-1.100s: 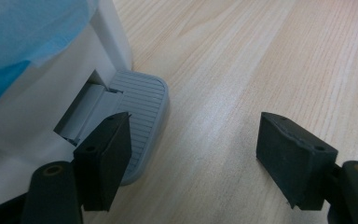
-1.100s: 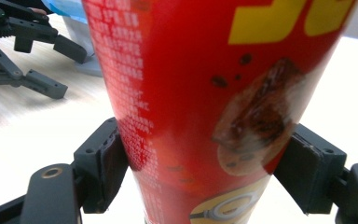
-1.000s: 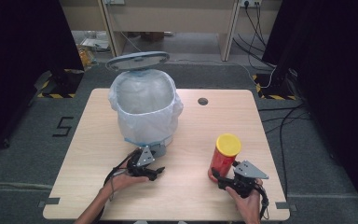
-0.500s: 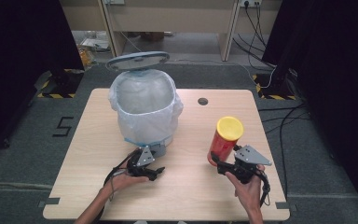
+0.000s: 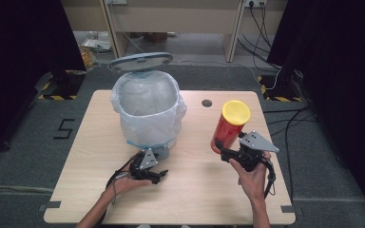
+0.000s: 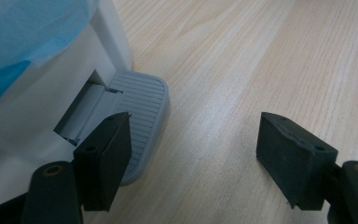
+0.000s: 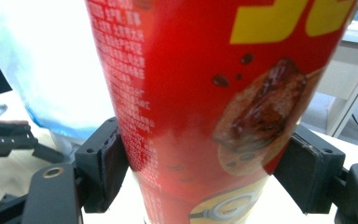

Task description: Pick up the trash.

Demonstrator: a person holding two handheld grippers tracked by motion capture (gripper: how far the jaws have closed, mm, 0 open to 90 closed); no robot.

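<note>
Work in hand: a red snack can [image 5: 229, 126] with a yellow lid is being carried toward the pedal bin [image 5: 148, 114], as I read it; the bin is lined with a pale blue bag and its grey lid [image 5: 140, 61] stands tipped up behind the opening

Done so far: the can is gripped and looks clear of the table [image 5: 85, 156], right of centre in the high view; the bin stands open

Left to do: the can is well apart from the bin mouth; it has yet to go over the rim and be let go

Right gripper [image 5: 224, 151]: jaws closed on the lower part of the can, one pad on each side of it in the right gripper view; the can [image 7: 214, 93] leans a little, its top toward the upper right

Right hand [image 5: 252, 176]: comes up from the bottom right of the high view, forearm roughly straight, gripper aimed toward the upper left at the bin

Left gripper [image 5: 158, 175]: jaws spread wide and holding nothing; low by the table at the bin's foot, lower centre of the frame

Pedal [image 6: 137, 116]: grey, ribbed, just beside the left jaw in the left gripper view; I cannot tell whether anything presses on it

Left hand [image 5: 128, 180]: rests low, wrist turned inward toward the bin base
</note>
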